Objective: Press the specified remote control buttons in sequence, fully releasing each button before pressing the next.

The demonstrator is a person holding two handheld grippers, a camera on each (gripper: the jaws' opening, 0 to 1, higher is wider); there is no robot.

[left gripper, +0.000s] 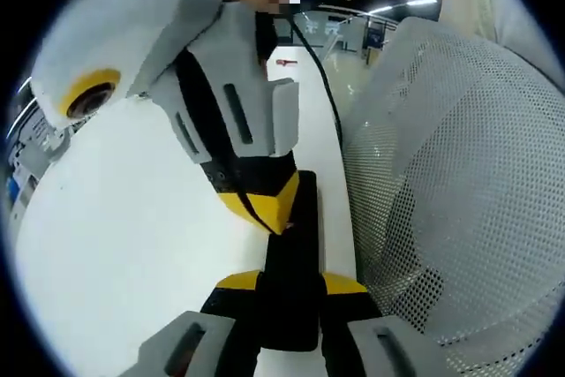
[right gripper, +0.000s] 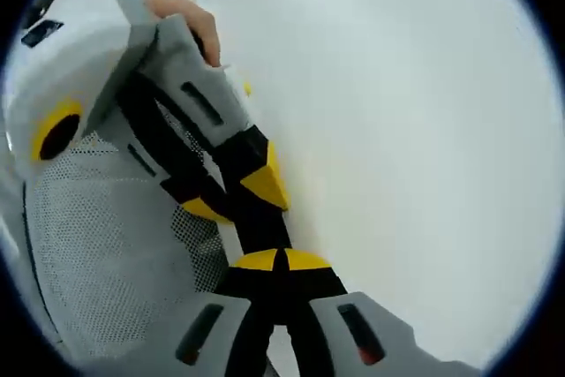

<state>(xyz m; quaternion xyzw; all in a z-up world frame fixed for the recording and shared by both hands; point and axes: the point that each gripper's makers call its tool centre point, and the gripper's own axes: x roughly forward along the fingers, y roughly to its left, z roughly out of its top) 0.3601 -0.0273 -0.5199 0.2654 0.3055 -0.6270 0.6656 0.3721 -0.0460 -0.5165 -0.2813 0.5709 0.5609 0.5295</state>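
Left gripper view: the left gripper (left gripper: 291,293) has its jaws clamped on the near end of one black remote control (left gripper: 296,253), lying on the white table (left gripper: 115,245) beside a white mesh basket (left gripper: 450,183); the right gripper (left gripper: 265,209) touches the remote's top with jaws together. Right gripper view: right gripper (right gripper: 281,260) jaws closed, tips on the remote (right gripper: 256,218); left gripper (right gripper: 238,192) grips it beside the basket (right gripper: 97,245). Open table (right gripper: 406,130) lies opposite the basket.

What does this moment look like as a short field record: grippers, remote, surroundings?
left gripper: shut on the black remote, holding its near end
right gripper: jaws together, tips on the remote's top face
surface: white table
beside remote: white mesh basket
buttons: hidden, cannot tell which is pressed
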